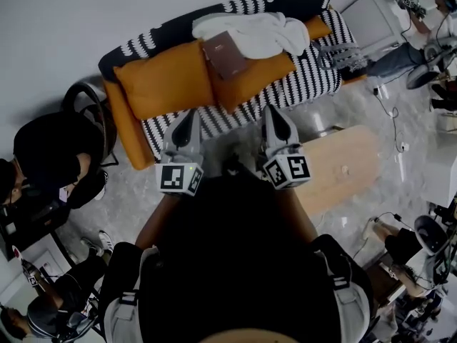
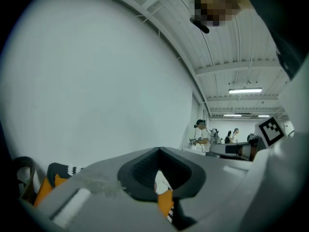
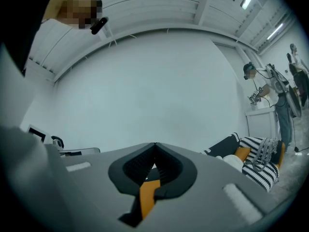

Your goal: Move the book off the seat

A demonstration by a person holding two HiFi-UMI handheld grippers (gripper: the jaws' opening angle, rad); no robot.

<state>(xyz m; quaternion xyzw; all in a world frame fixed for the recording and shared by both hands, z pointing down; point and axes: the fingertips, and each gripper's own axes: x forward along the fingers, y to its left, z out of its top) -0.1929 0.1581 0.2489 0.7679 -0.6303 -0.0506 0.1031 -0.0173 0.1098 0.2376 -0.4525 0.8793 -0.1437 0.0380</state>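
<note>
A brown book (image 1: 223, 54) lies on the orange cushions (image 1: 166, 78) of a black-and-white striped sofa (image 1: 307, 77), with a white blanket (image 1: 253, 33) bunched just behind and to the right of it. In the head view both grippers point level toward the sofa, short of its front edge. My left gripper (image 1: 192, 114) is below and left of the book and my right gripper (image 1: 270, 110) below and right of it. Their jaws meet at the tips with nothing between them, as the left gripper (image 2: 159, 150) and right gripper (image 3: 155, 144) show in their own views. The book is hidden in both gripper views.
A light wooden low table (image 1: 344, 166) stands on the floor right of my right gripper. A person in black (image 1: 50, 152) sits by a round chair at the left. Cables and equipment (image 1: 435, 56) crowd the right side. A grey bag (image 1: 344, 54) lies on the sofa's right end.
</note>
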